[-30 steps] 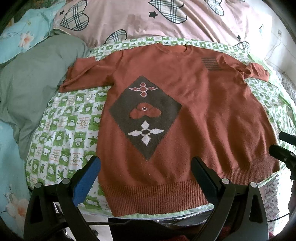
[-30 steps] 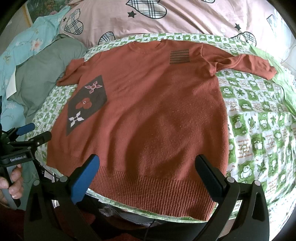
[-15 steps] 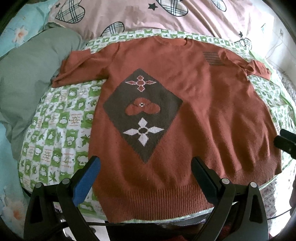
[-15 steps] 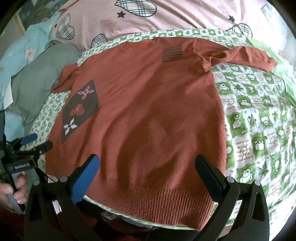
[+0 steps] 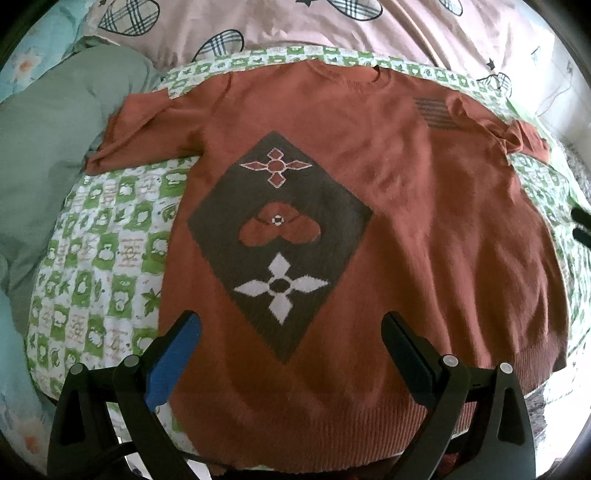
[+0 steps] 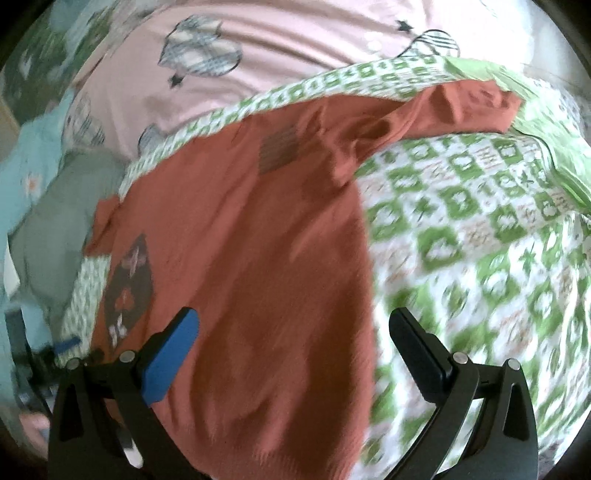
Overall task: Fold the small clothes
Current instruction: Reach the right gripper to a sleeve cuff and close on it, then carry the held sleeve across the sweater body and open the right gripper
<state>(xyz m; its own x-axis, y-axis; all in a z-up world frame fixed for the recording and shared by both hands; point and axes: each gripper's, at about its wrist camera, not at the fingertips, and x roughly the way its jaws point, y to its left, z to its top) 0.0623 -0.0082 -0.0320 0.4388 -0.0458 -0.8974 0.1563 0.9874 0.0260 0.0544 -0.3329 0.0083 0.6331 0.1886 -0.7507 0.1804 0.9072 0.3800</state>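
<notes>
- Spreading wide over the ribbed hem, the left gripper (image 5: 290,332) holds nothing; its 2 fingers, one with a blue pad (image 5: 171,363), stand apart above the lower part of the rust-red sweater (image 5: 424,236).
- Just ahead of the left gripper, between its fingers, lies the sweater's dark diamond panel (image 5: 280,240) with 3 motifs: a white flower nearest, a red heart shape in the middle, a red cross-shaped flower farthest.
- The sweater lies flat, front up, on a green-and-white checked quilt (image 5: 107,258), collar at the far end and both short sleeves spread to the sides.
- The right gripper (image 6: 293,334) is likewise parted and grips nothing; its left finger hangs over the sweater body (image 6: 258,258), its right finger over the bare quilt (image 6: 480,240), so the sweater's side edge runs between them.
- The right wrist view is blurred, so fine detail there cannot be told.
- Ahead and to the right of the right gripper, the sweater's sleeve (image 6: 461,107) stretches out over the quilt.
- To the left of the left gripper lies a grey-green bundle of cloth (image 5: 48,140).
- Farthest off, beyond the collar, lies pink bedding with plaid hearts (image 5: 332,26).
</notes>
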